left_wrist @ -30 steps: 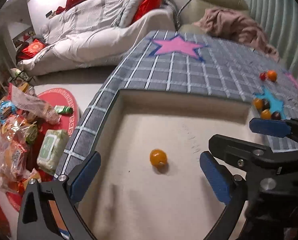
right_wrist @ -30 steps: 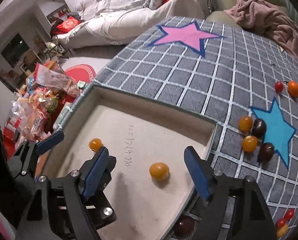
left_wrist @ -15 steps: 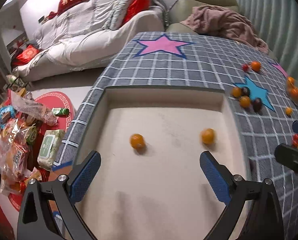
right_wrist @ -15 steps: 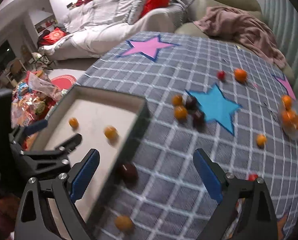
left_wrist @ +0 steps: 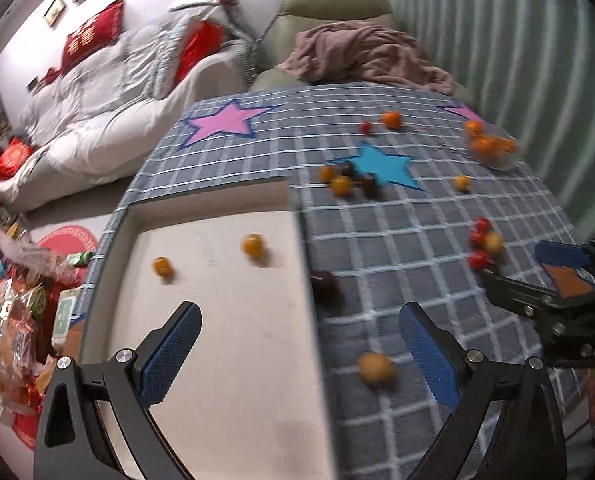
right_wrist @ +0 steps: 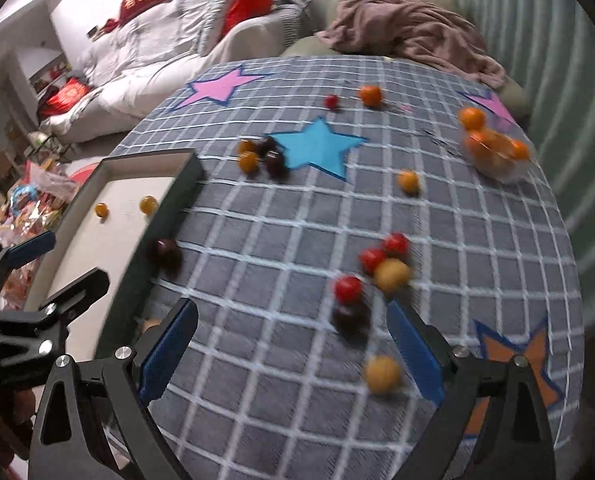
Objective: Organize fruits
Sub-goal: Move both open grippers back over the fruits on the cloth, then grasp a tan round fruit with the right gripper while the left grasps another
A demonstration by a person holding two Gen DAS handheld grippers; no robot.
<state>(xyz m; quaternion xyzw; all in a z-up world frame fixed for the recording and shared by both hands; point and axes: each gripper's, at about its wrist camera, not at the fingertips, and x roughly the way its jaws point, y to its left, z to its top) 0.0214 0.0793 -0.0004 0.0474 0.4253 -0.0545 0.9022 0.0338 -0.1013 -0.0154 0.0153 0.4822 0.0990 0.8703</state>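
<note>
Checked cloth (right_wrist: pixel 257 240) strewn with loose fruit, two yellow ones sit in the tray (left_wrist: pixel 225 320), both grippers (right_wrist: pixel 293 348) gape empty, next pick looks like the yellow fruit (right_wrist: pixel 382 373) nearby.

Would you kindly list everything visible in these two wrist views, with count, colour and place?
tray: one, beige inside, dark rim, left on the table.
orange fruits in tray: two, apart.
table cloth: one, grey checked with pink, blue and orange stars.
dark fruit: one, against the tray's outer wall.
blue star cluster: two orange, two dark.
red fruits: three near the right gripper, one far by an orange fruit.
clear bowl: one, holding orange fruits, far right.
sofa: white covers, red cushions.
snack packets: many, on the floor.
left gripper: open, empty.
right gripper: open, empty.
</note>
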